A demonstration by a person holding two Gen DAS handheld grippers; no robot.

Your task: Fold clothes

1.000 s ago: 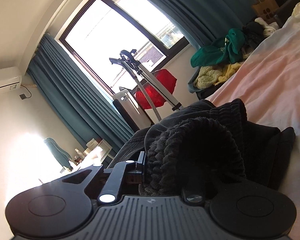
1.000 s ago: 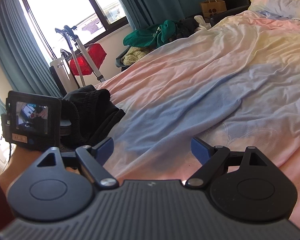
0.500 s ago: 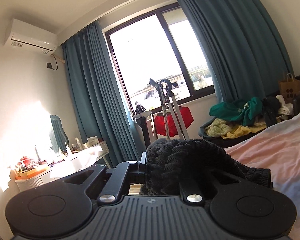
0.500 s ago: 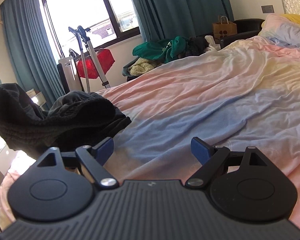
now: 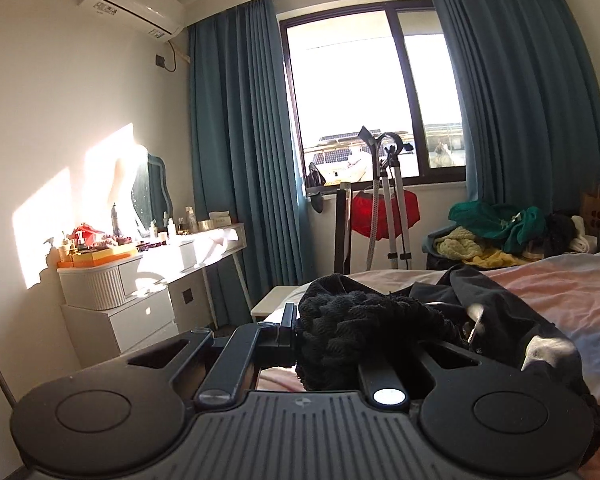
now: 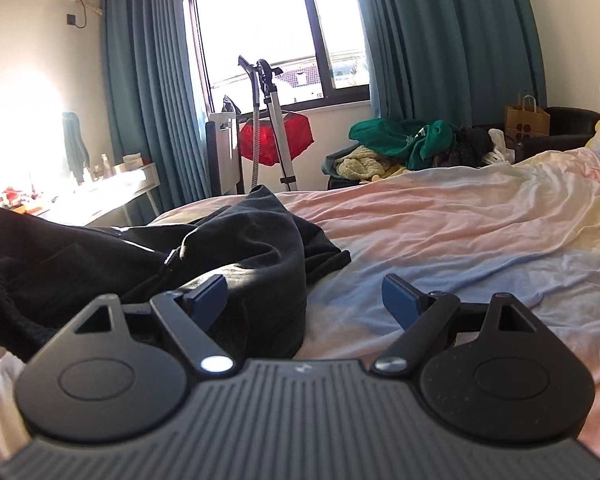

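My left gripper (image 5: 300,330) is shut on the ribbed knit edge of a black garment (image 5: 364,324), which bunches over its fingers and hides the tips. The rest of the black garment (image 6: 236,248) trails across the near left of the pastel bed sheet (image 6: 460,232), stretched from the left edge of the right wrist view toward a crumpled heap. My right gripper (image 6: 304,300) is open, low over the sheet; its left blue pad (image 6: 208,296) sits right by the heap and nothing is pinched between the pads.
A pile of green, yellow and dark clothes (image 6: 404,148) lies on a seat beyond the bed. A garment steamer stand (image 6: 272,128) with a red item stands by the window. A white dresser (image 5: 140,280) crowded with bottles is at the left wall.
My left gripper has swung up and leftward, rolling level and dragging the black garment's edge off the heap. In the right wrist view the garment now stretches across the left foreground, closer to my open right gripper.
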